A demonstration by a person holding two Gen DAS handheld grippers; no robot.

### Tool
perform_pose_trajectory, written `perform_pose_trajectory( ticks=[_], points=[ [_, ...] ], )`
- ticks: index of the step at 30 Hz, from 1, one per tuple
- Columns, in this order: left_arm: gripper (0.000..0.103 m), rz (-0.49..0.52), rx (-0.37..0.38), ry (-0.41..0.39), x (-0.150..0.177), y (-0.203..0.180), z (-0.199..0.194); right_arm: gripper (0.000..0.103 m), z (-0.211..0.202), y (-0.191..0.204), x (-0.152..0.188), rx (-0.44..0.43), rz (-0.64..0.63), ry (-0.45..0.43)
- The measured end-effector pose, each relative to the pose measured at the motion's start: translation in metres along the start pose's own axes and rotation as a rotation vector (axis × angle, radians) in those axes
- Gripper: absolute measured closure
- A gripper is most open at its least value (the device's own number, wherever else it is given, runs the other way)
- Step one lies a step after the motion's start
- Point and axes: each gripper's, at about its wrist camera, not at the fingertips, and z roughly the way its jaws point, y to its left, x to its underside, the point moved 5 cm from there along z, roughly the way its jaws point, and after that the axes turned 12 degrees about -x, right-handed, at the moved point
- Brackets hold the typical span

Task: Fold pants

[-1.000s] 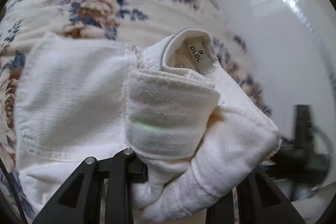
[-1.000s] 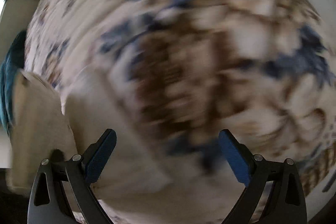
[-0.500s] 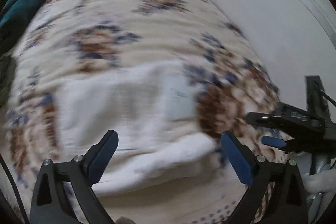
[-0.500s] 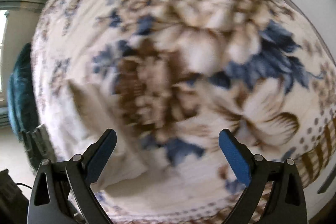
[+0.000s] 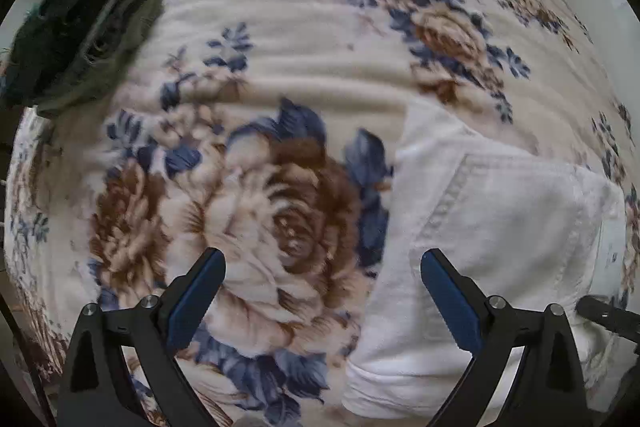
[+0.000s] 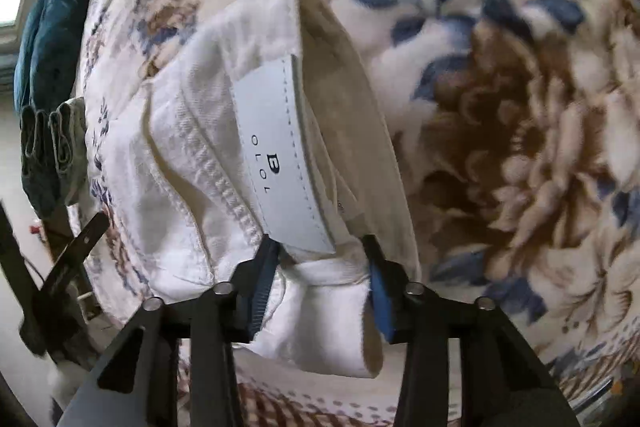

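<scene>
One pair of white pants (image 6: 200,155) on the floral blanket (image 5: 320,39); right gripper (image 6: 320,275) just clamped its waistband. Left gripper (image 5: 320,279) gapes wide, nothing in it; two dark folded garments (image 5: 80,39) sit far off.

"B" over "OLOL" on the pants' (image 6: 192,131) white patch (image 6: 280,159)

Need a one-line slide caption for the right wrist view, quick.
Right gripper pinches the white pants at the waistband beside the leather label, over the floral blanket.

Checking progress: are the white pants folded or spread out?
Folded: the white pants lie in a compact layered bundle on the floral blanket, waistband label on top.
</scene>
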Motion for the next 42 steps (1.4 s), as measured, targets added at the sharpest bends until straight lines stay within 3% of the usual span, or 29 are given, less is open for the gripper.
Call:
perform_pose_trajectory(
  ticks=[2, 4, 7, 9, 11, 13, 15, 17, 20, 21, 23, 25, 26, 27, 28, 29, 30, 31, 35, 38, 41, 42],
  points=[
    [0.003, 0.009, 0.014, 0.004, 0.006, -0.005, 0.001, 0.079, -0.019, 0.004, 0.008, -0.013, 0.002, -0.050],
    [0.003, 0.006, 0.026, 0.019, 0.011, -0.009, 0.001, 0.081, -0.024, -0.010, 0.019, 0.059, -0.001, -0.070],
    [0.003, -0.026, 0.018, 0.003, 0.012, -0.009, -0.004, 0.080, -0.001, -0.048, 0.031, 0.044, 0.142, -0.011],
    [0.003, -0.063, 0.037, -0.020, 0.005, -0.005, -0.011, 0.078, 0.000, -0.035, 0.022, 0.077, 0.086, -0.006],
    [0.003, -0.088, 0.079, -0.032, -0.007, -0.002, -0.015, 0.069, -0.006, -0.014, 0.013, 0.109, 0.002, 0.004],
    [0.003, -0.090, 0.132, -0.026, -0.020, -0.002, -0.014, 0.052, -0.023, 0.005, 0.000, 0.135, -0.063, -0.021],
    [0.003, -0.099, 0.182, -0.018, -0.036, -0.003, -0.011, 0.039, -0.037, 0.019, -0.020, 0.093, -0.083, -0.068],
    [0.003, -0.103, 0.268, 0.009, -0.053, -0.009, -0.003, 0.036, -0.045, 0.023, -0.042, 0.026, -0.057, -0.107],
    [0.003, -0.073, 0.364, 0.081, -0.073, -0.028, 0.015, 0.036, -0.037, 0.016, -0.070, -0.004, -0.021, -0.116],
    [0.006, -0.049, 0.394, 0.091, -0.078, -0.036, 0.019, 0.036, -0.028, 0.013, -0.078, -0.011, -0.001, -0.100],
    [0.026, 0.032, 0.401, 0.115, -0.086, -0.055, 0.030, 0.036, -0.013, 0.008, -0.088, -0.049, 0.046, -0.064],
    [0.075, 0.072, 0.423, 0.124, -0.089, -0.067, 0.037, 0.037, -0.001, 0.004, -0.090, -0.061, 0.058, -0.032],
    [0.076, 0.096, 0.425, 0.124, -0.090, -0.074, 0.041, 0.038, 0.004, 0.003, -0.092, -0.060, 0.057, -0.033],
    [0.079, 0.106, 0.414, 0.113, -0.092, -0.076, 0.042, 0.048, 0.006, 0.004, -0.093, -0.065, 0.051, -0.043],
    [0.081, 0.104, 0.403, 0.093, -0.093, -0.077, 0.043, 0.067, 0.008, 0.006, -0.093, -0.070, 0.044, -0.039],
    [0.081, 0.090, 0.403, 0.091, -0.093, -0.075, 0.045, 0.074, 0.008, 0.006, -0.092, -0.051, 0.040, -0.046],
    [0.082, 0.032, 0.415, 0.098, -0.093, -0.068, 0.050, 0.081, 0.008, 0.007, -0.094, -0.042, 0.037, -0.059],
    [0.087, -0.014, 0.429, 0.111, -0.093, -0.062, 0.055, 0.083, 0.010, 0.007, -0.097, -0.041, 0.044, -0.074],
    [0.088, -0.388, 0.530, 0.276, -0.087, -0.011, 0.097, 0.084, 0.012, -0.001, -0.097, -0.037, 0.089, -0.076],
    [0.086, -0.355, 0.491, 0.245, -0.092, 0.001, 0.084, 0.084, 0.013, 0.002, -0.101, -0.039, 0.069, -0.037],
    [0.054, -0.223, 0.483, 0.150, -0.105, -0.004, 0.047, 0.068, 0.001, 0.008, -0.105, -0.096, 0.062, -0.024],
    [0.036, -0.188, 0.472, 0.135, -0.107, -0.008, 0.040, 0.055, -0.006, 0.010, -0.107, -0.112, 0.048, -0.040]
  ],
)
